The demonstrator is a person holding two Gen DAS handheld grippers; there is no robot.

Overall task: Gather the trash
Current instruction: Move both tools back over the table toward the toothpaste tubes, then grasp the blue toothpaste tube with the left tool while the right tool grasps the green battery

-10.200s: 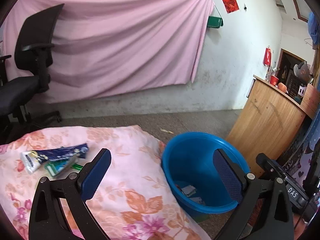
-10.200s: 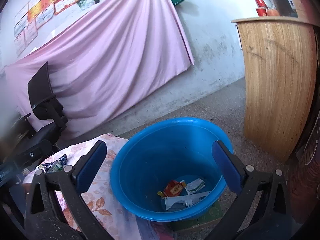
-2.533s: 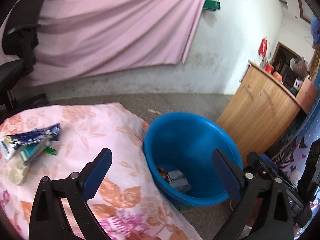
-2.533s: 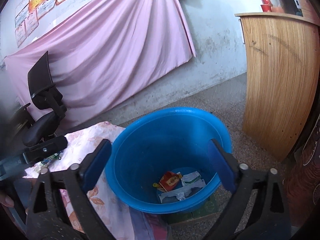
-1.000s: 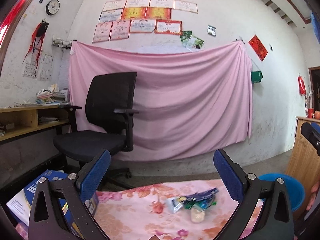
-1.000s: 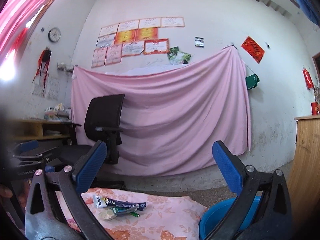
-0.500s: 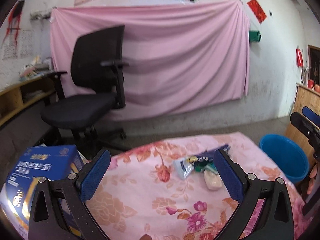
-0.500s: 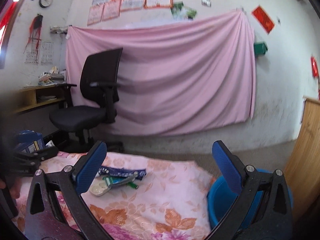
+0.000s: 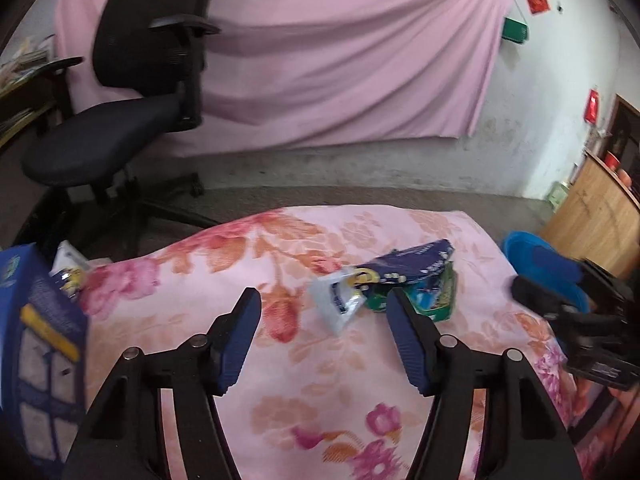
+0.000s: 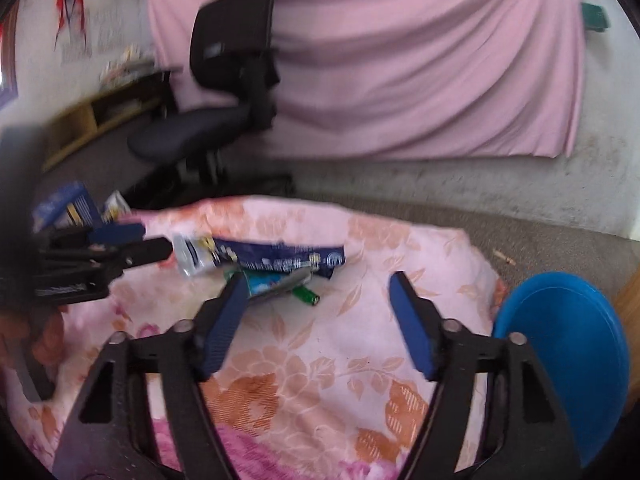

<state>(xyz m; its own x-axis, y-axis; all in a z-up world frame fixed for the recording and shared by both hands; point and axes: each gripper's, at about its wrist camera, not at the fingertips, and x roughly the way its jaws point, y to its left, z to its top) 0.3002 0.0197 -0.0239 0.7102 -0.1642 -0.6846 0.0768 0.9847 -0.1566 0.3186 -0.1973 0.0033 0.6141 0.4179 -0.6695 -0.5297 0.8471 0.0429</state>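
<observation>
A small heap of trash lies on the pink floral cloth (image 9: pixel 328 364): a dark blue wrapper (image 9: pixel 412 266) (image 10: pixel 280 260), a white packet (image 9: pixel 340 304), a green and blue packet (image 9: pixel 432 294) (image 10: pixel 272 282) and a green battery (image 10: pixel 306 294). My left gripper (image 9: pixel 322 332) hovers open just short of the heap, nothing between its fingers. My right gripper (image 10: pixel 316 320) is open too, to the right of the heap and close above the cloth. The blue basin (image 10: pixel 568 356) (image 9: pixel 532 252) stands off the cloth's right edge.
A black office chair (image 9: pixel 132 92) stands behind the table at the left. A blue box (image 9: pixel 36 344) sits at the cloth's left edge. A wooden counter (image 9: pixel 592 212) is at the far right. A pink curtain covers the wall.
Both grippers have swung away from the blue basin back over the cloth and dropped lower, closing in on the heap of trash. Both stay open.
</observation>
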